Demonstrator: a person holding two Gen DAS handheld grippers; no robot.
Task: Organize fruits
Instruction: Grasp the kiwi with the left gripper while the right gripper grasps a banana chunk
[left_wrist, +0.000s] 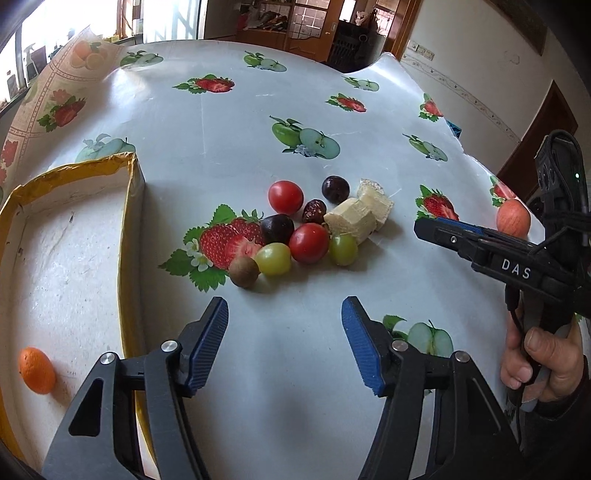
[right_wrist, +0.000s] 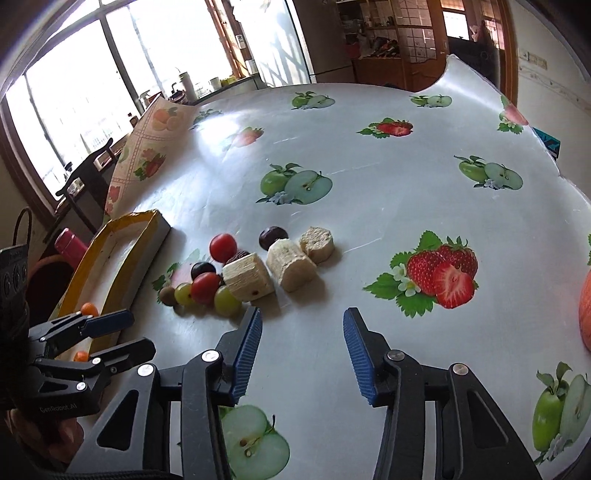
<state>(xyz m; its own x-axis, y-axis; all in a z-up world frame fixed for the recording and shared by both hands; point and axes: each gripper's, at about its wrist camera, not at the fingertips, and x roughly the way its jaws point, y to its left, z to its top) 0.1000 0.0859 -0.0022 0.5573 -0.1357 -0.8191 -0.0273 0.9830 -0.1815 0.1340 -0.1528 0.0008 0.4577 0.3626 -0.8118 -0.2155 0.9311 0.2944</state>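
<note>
A cluster of small fruits lies mid-table: two red cherry tomatoes, two dark grapes, two green grapes, a brown kiwi berry, a red date and pale sugarcane chunks. My left gripper is open and empty, just short of the cluster. My right gripper is open and empty, near the sugarcane chunks. A shallow yellow-rimmed box on the left holds an orange kumquat.
An apple sits at the table's right edge, also at the right wrist view's border. The fruit-print tablecloth curls up at the far left. A chair and window lie beyond the table.
</note>
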